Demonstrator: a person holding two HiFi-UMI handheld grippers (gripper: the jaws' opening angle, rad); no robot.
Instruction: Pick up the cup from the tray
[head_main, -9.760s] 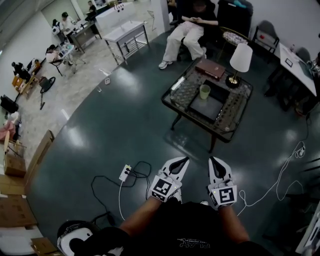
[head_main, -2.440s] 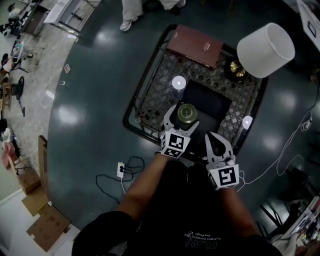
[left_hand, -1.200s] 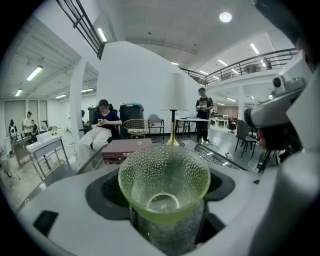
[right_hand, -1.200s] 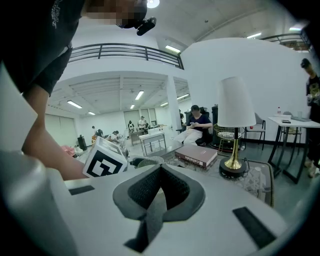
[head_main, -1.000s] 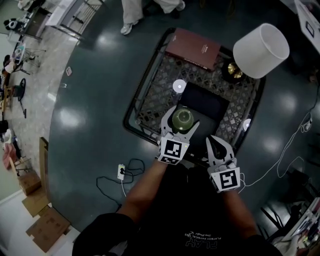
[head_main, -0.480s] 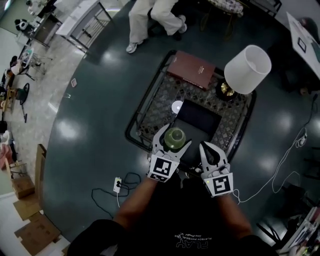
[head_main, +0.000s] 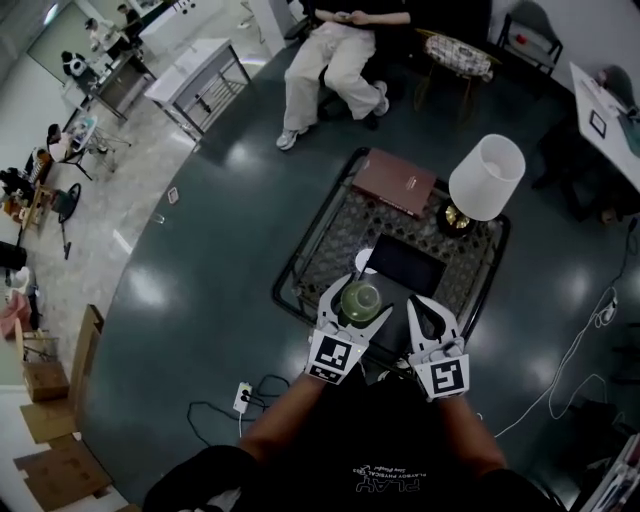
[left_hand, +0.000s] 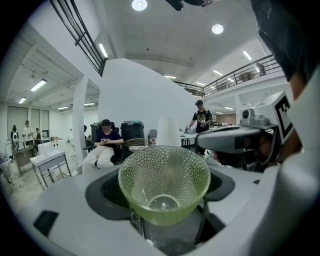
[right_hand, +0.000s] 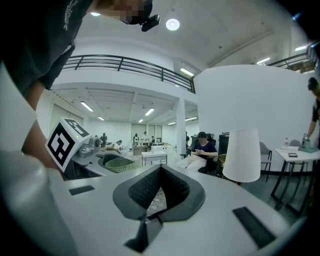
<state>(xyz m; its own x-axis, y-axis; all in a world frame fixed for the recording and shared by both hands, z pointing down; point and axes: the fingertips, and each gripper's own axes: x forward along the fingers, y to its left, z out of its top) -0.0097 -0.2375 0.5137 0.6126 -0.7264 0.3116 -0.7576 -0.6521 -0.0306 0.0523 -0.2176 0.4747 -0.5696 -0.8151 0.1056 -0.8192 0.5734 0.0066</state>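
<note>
A green dimpled glass cup (head_main: 361, 296) hangs upright in the air over the near edge of the lattice coffee table (head_main: 340, 235), with my left gripper (head_main: 358, 303) shut on it. The left gripper view shows the cup (left_hand: 165, 175) from above, empty, clamped between the black pads of that gripper (left_hand: 164, 194). The dark tray (head_main: 405, 262) lies on the table just beyond the cup, with nothing on it. My right gripper (head_main: 428, 312) hovers beside the left one, shut and empty; its pads meet at the tip (right_hand: 160, 171). The cup (right_hand: 120, 164) also appears at the left of the right gripper view.
A white-shaded lamp (head_main: 487, 178) and a brown book (head_main: 394, 182) stand on the far half of the table. A seated person (head_main: 340, 60) is beyond it. A power strip with cables (head_main: 243, 397) lies on the floor at my left.
The left gripper has lifted the cup off the tray and drawn it back over the table's near edge. The table now looks smaller and farther. The right gripper stayed alongside, shut.
</note>
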